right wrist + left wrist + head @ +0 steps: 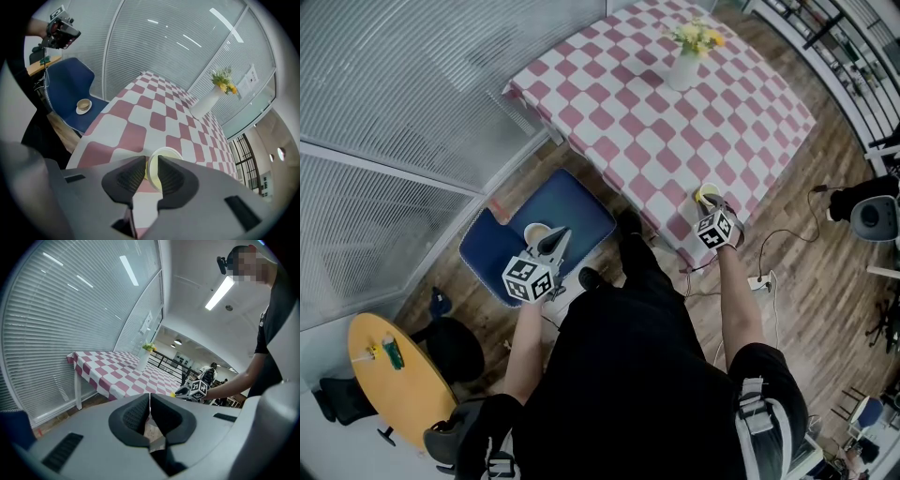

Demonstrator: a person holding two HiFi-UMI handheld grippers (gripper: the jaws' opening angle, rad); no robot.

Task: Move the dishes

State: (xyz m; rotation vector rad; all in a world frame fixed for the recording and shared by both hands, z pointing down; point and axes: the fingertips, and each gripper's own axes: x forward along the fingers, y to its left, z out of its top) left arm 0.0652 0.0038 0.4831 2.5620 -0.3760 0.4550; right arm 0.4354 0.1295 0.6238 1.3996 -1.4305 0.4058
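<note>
A yellow dish with a white rim (706, 194) (168, 151) sits at the near edge of the pink-and-white checked table (656, 122). My right gripper (710, 203) (152, 161) points down at it. Its jaws stand a little apart, with the dish's rim in the gap and a sliver of space beside one pad. A tan cup on a white saucer (536, 232) (84, 105) rests on the blue chair seat (581, 211). My left gripper (556, 238) (149, 397) hovers just right of that cup, shut with nothing in it.
A white vase of yellow flowers (684, 64) (209, 104) stands far back on the table. A round yellow side table (394, 380) and a black stool (455, 347) are at the lower left. Cables and a power strip (759, 281) lie on the wood floor at the right. Slatted glass walls run along the left.
</note>
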